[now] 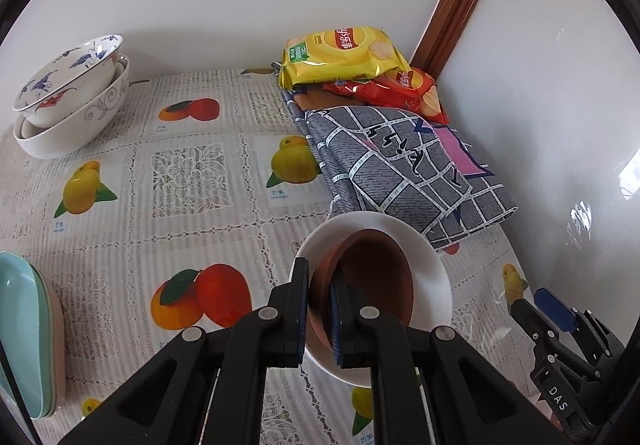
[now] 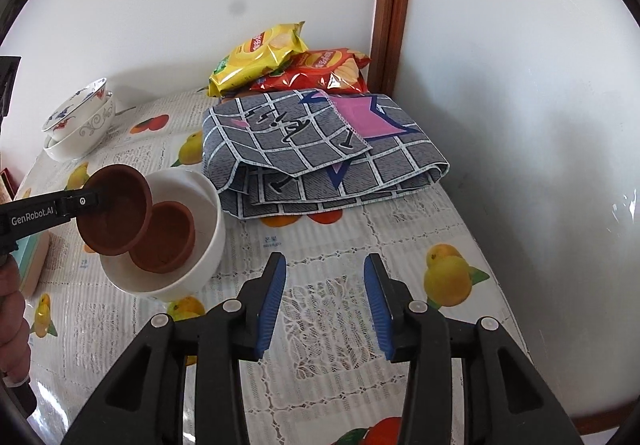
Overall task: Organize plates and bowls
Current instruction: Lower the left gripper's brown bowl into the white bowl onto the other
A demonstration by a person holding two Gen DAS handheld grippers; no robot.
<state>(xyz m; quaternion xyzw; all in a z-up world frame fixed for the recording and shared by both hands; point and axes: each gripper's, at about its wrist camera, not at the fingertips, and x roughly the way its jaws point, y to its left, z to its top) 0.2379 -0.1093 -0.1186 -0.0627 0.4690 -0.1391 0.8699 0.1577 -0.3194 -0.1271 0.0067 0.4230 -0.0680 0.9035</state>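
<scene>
**Nesting the little brown bowls so they take 1 spot instead of 3**

The left gripper has its jaws pinched on the rim of a small round brown clay bowl, holding it tilted at the left of the right wrist view, right over a deep white ceramic bowl. A 2nd brown clay bowl already sits inside that white one, so my guess is the held bowl goes on top of it, same size into same size.

The right gripper hangs at the bottom centre with jaws spread and nothing between them, just over the lacy fruit-print tablecloth.

In the upper left of the left wrist view, a blue-and-red patterned porcelain bowl is nested in a bigger white scroll-pattern bowl, same logic. Pale green plates are stacked at the lower left edge.
</scene>
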